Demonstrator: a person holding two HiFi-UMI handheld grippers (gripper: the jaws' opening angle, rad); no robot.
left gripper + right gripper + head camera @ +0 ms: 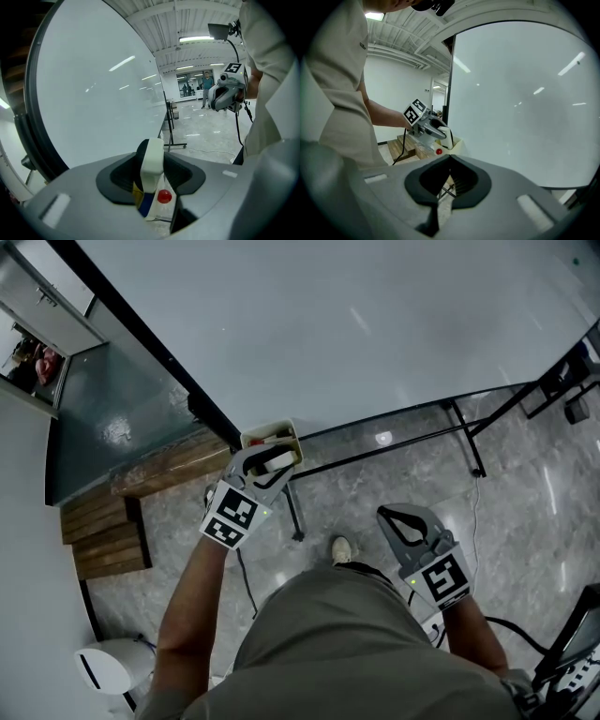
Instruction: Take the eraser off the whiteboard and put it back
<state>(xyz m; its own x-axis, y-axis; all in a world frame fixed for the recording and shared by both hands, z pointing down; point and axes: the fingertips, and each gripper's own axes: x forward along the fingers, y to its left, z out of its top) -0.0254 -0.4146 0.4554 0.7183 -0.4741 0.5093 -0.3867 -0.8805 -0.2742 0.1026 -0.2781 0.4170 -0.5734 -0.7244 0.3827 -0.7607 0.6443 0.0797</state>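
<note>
My left gripper [270, 465] is shut on the white eraser [279, 461], just above the beige tray [270, 433] at the lower edge of the whiteboard [356, 324]. Along its own jaws, the left gripper [151, 174] shows the eraser [152, 157] upright between both dark pads, with a red-capped marker [164, 196] in the tray beneath. The right gripper [400, 519] hangs shut and empty over the floor, to the right of the tray. From the right gripper [449, 163] I see the left gripper [427, 125] holding the eraser [445, 136] above the tray [458, 146].
The whiteboard's black stand legs [469, 442] run across the tiled floor. Wooden steps [103, 531] lie at the left, and a white round device [112, 667] stands at the lower left. A person's shoe [343, 549] is below the tray. People [206, 89] stand far down the hall.
</note>
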